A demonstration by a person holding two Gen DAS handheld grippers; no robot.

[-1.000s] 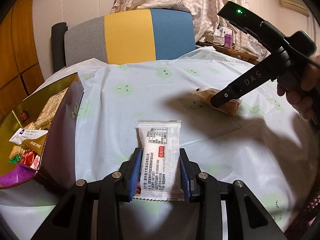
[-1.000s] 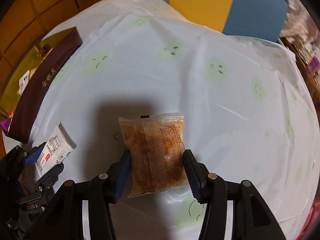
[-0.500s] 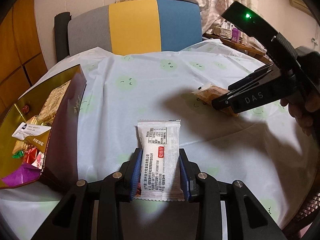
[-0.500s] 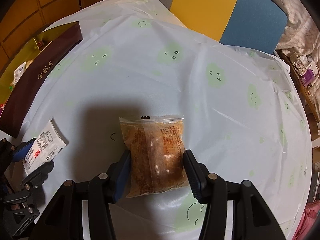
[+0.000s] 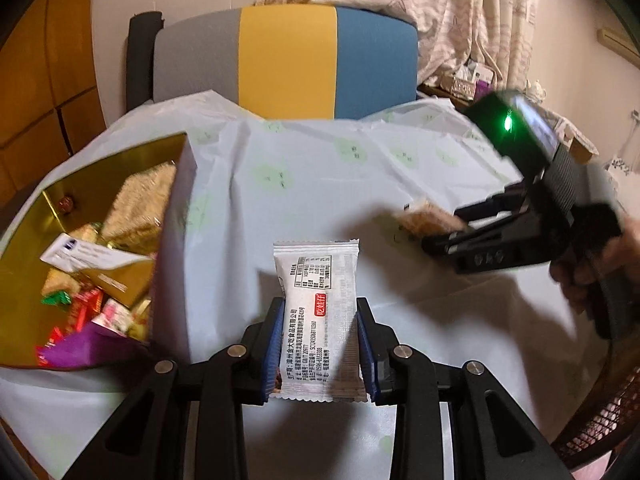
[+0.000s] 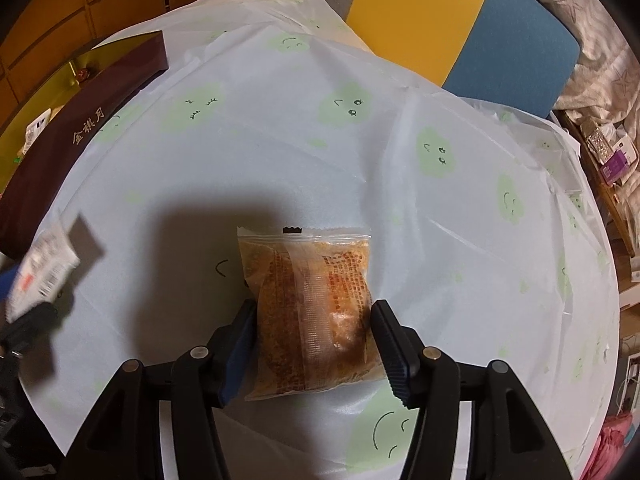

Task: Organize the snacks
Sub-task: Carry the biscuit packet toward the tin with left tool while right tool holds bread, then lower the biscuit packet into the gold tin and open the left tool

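My left gripper [image 5: 319, 342] is shut on a white snack packet [image 5: 316, 292] with black print and a red label, held above the table. My right gripper [image 6: 313, 346] is shut on a clear packet of brown crumbly snack [image 6: 310, 312], lifted off the tablecloth. In the left wrist view the right gripper [image 5: 444, 236] shows at right with the brown packet [image 5: 420, 216]. The gold-lined snack box [image 5: 52, 200] lies at left with several wrapped snacks inside; its dark outer wall [image 6: 80, 128] shows in the right wrist view. The white packet [image 6: 40, 276] shows blurred at that view's left edge.
A round table with a pale cloth printed with green faces [image 6: 348, 108] fills both views. A grey, yellow and blue chair back [image 5: 288, 60] stands behind it. A cluttered side shelf [image 6: 608, 152] is at far right. A hand [image 5: 588, 272] holds the right gripper.
Both grippers have lifted their packets off the cloth. The right gripper has risen and tilted, and the box now lies closer in the left wrist view.
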